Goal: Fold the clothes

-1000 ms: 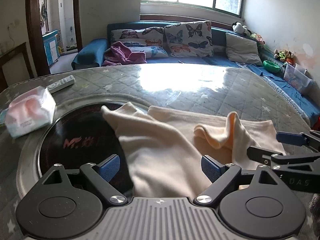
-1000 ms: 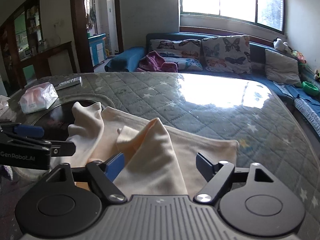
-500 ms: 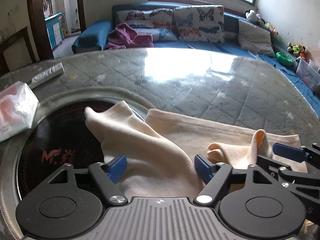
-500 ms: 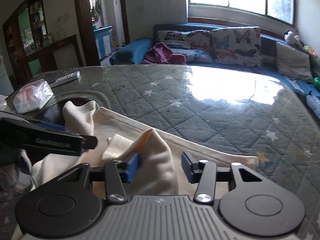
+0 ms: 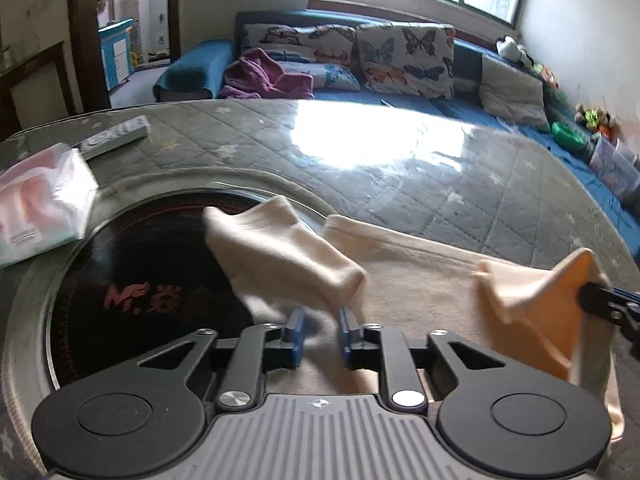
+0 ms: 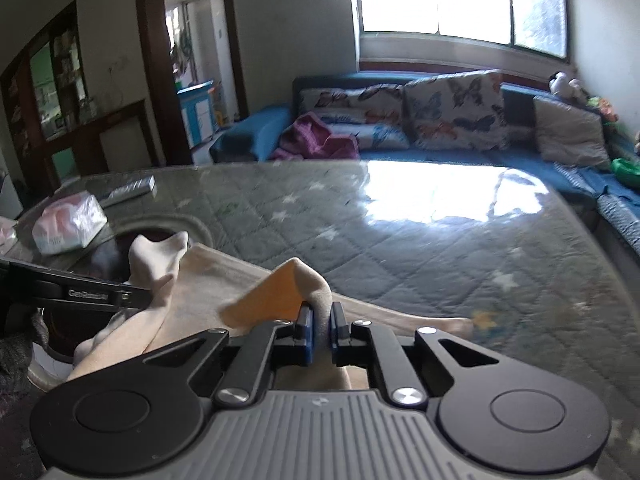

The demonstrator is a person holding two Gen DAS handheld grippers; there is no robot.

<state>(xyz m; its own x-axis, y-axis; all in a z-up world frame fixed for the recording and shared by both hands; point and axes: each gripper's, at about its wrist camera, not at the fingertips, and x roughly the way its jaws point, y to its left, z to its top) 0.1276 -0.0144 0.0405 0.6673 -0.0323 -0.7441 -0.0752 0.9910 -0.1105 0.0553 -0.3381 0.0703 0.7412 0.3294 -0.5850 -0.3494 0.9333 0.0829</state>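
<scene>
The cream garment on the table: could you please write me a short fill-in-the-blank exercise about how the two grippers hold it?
1. The right gripper has its jaws shut on a raised fold of the cream ____.
2. The fold's inner face is coloured ____.
3. The left gripper pinches a sleeve that lies over the round ____ inset in the table.
4. The tissue pack rests to the ____ of that inset.

Missing words: garment; orange; black; left

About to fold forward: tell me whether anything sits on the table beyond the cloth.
Nothing visible does. Both grippers, left and right, pinch the cream cloth; the table beyond is bare. The tissue pack and remote lie off left.
</scene>
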